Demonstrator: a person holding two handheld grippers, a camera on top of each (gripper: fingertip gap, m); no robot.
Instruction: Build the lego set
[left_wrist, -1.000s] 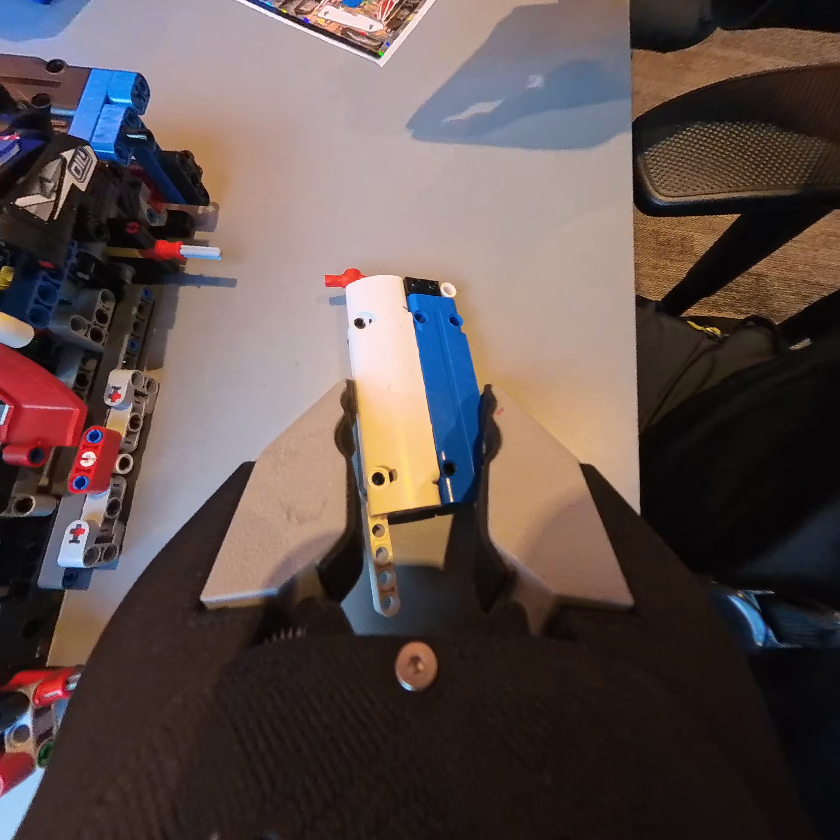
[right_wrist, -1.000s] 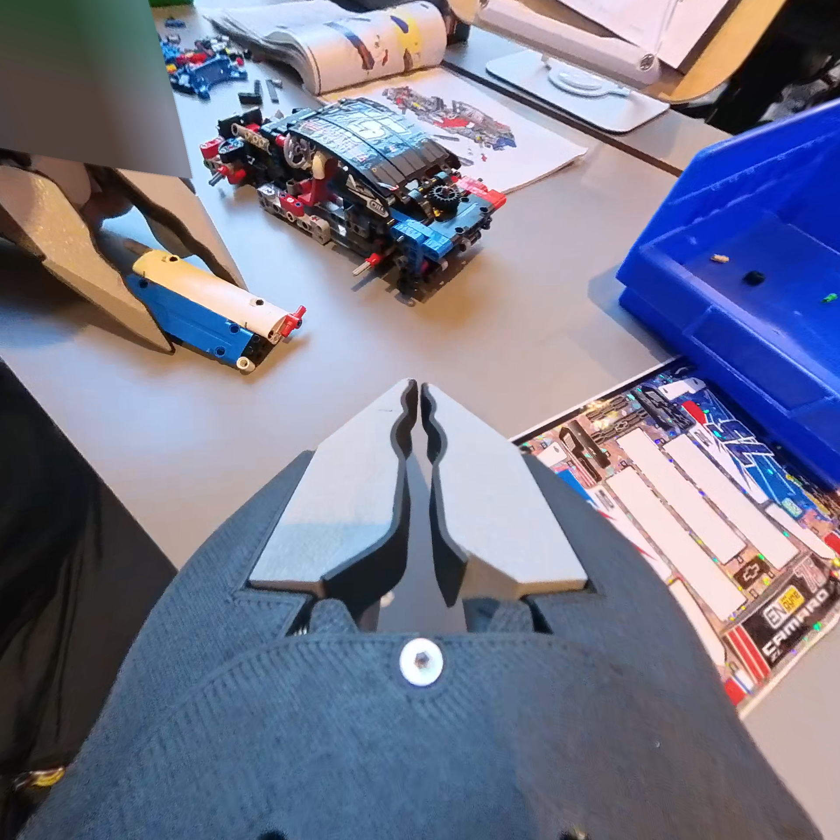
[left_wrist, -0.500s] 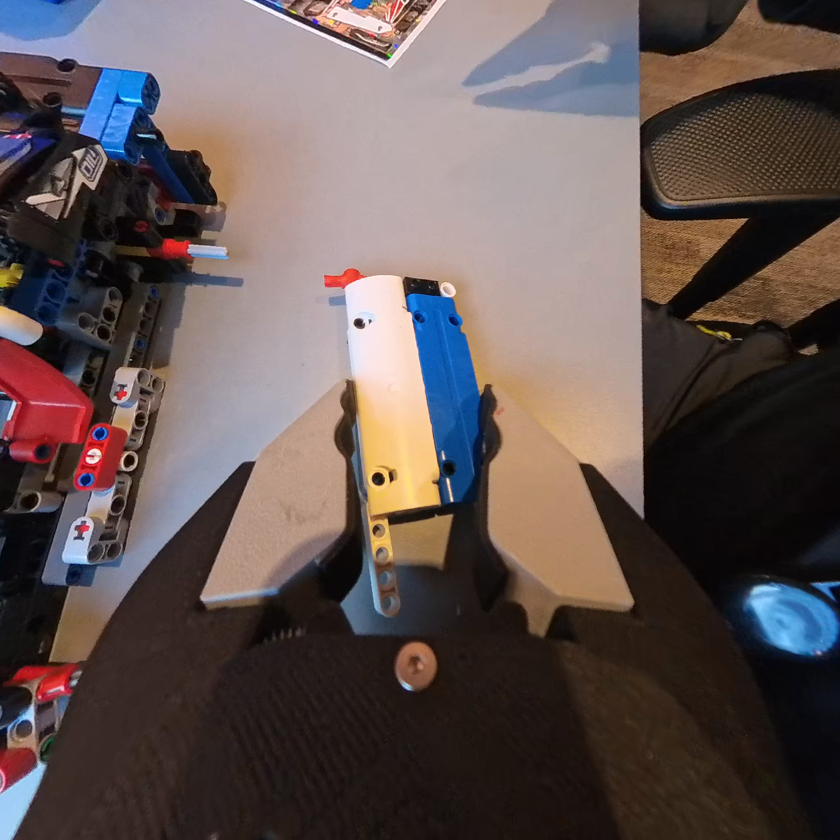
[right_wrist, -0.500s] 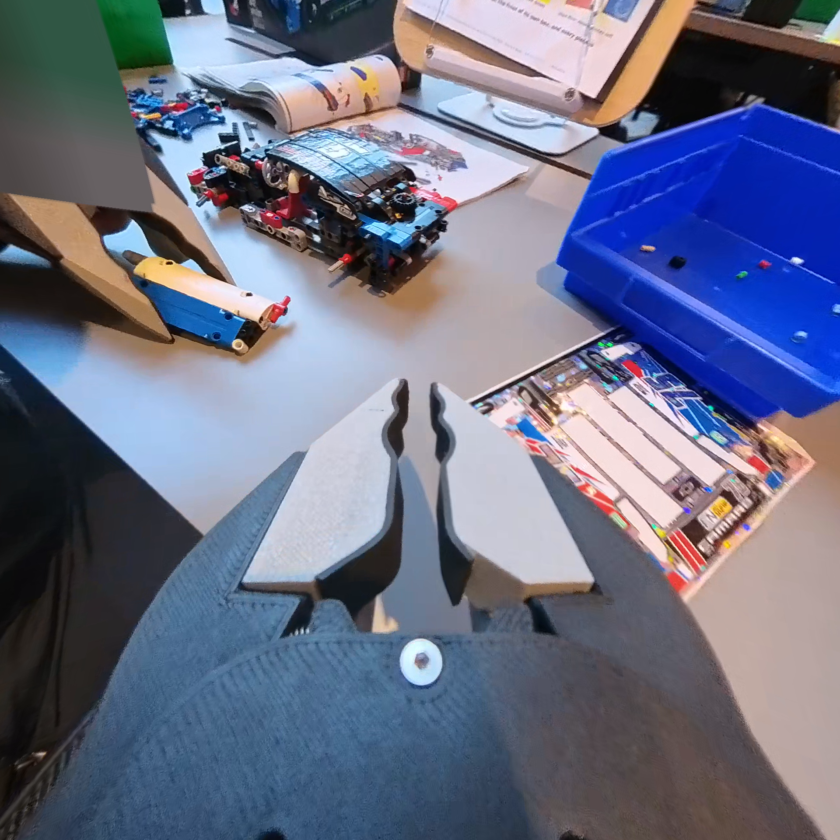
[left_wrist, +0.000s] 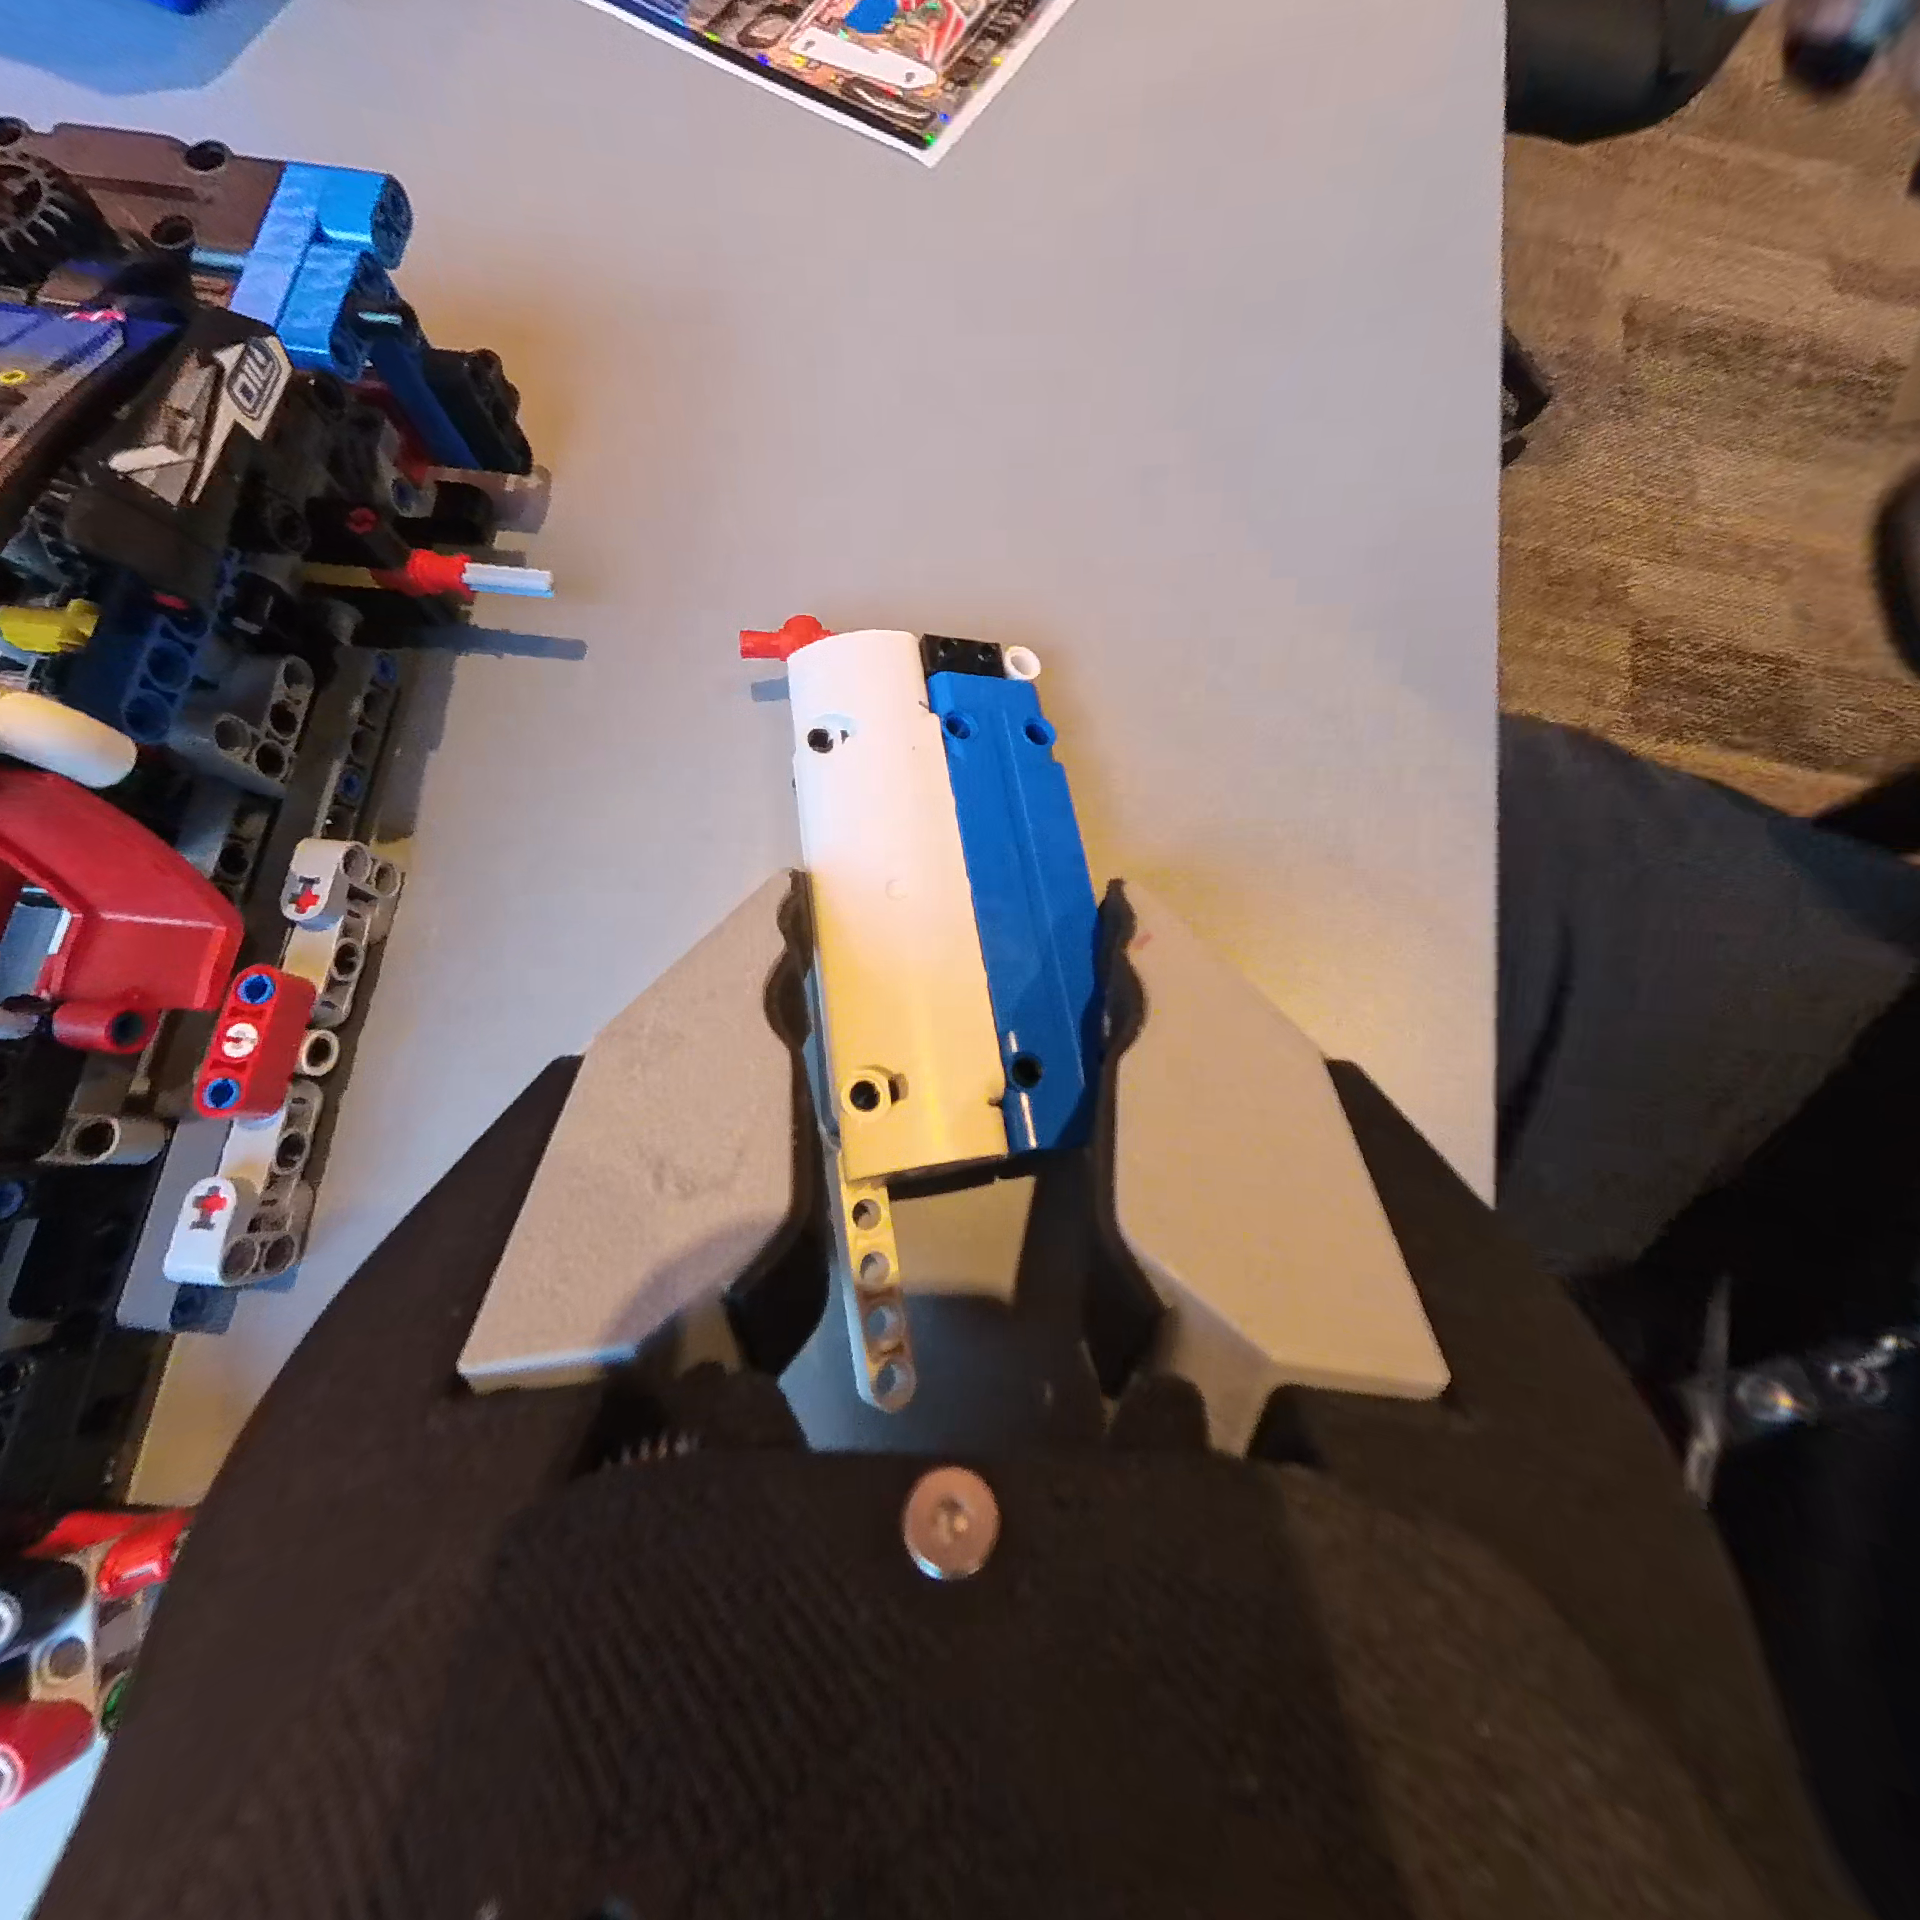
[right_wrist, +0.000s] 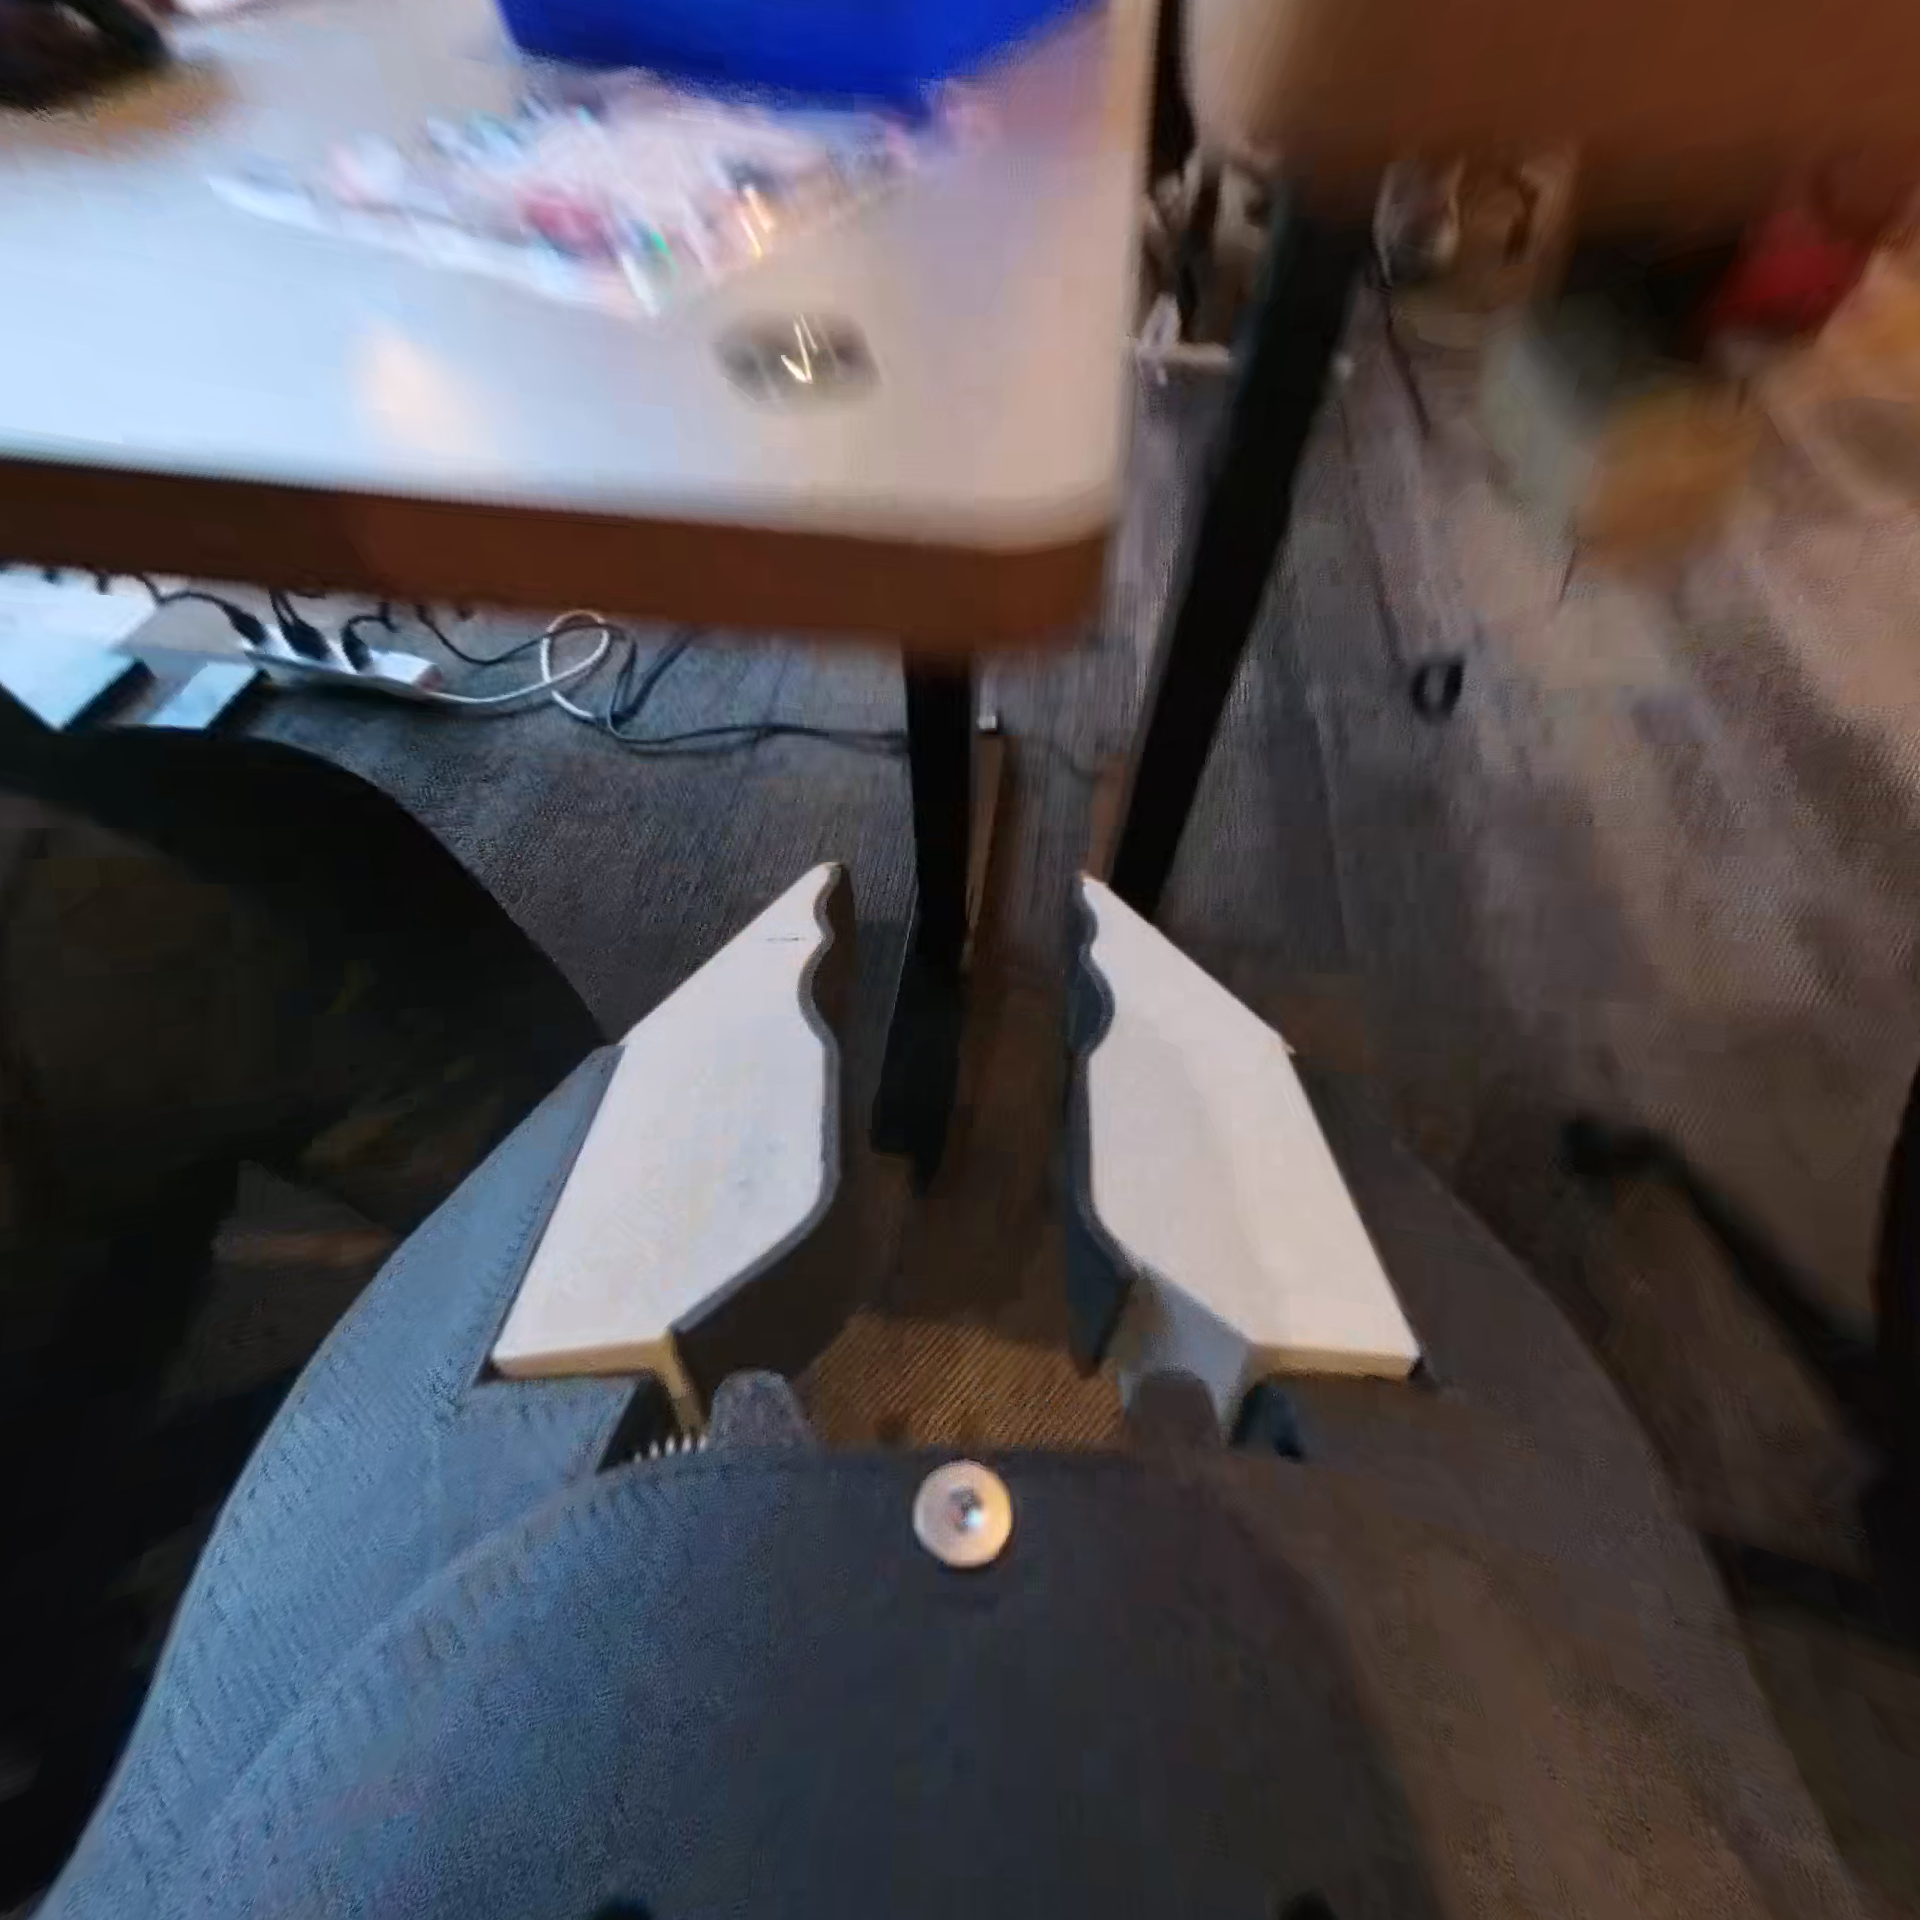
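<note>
panel (left_wrist: 940, 904) clamped in left gripper (left_wrist: 951, 914), long axis pointing forward.

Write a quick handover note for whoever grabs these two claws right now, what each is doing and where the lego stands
Left claw: shut on the white-and-blue panel, over the table.
Right claw: open, empty, off the table corner and aimed at the floor; view blurred.
Car: partly built, on the table left of the panel.
Sticker sheet: at the far edge.
Left: fit the panel to the car.

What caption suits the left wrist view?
Left gripper fingers clamp a white-and-blue lego panel beside the unfinished car.
</note>
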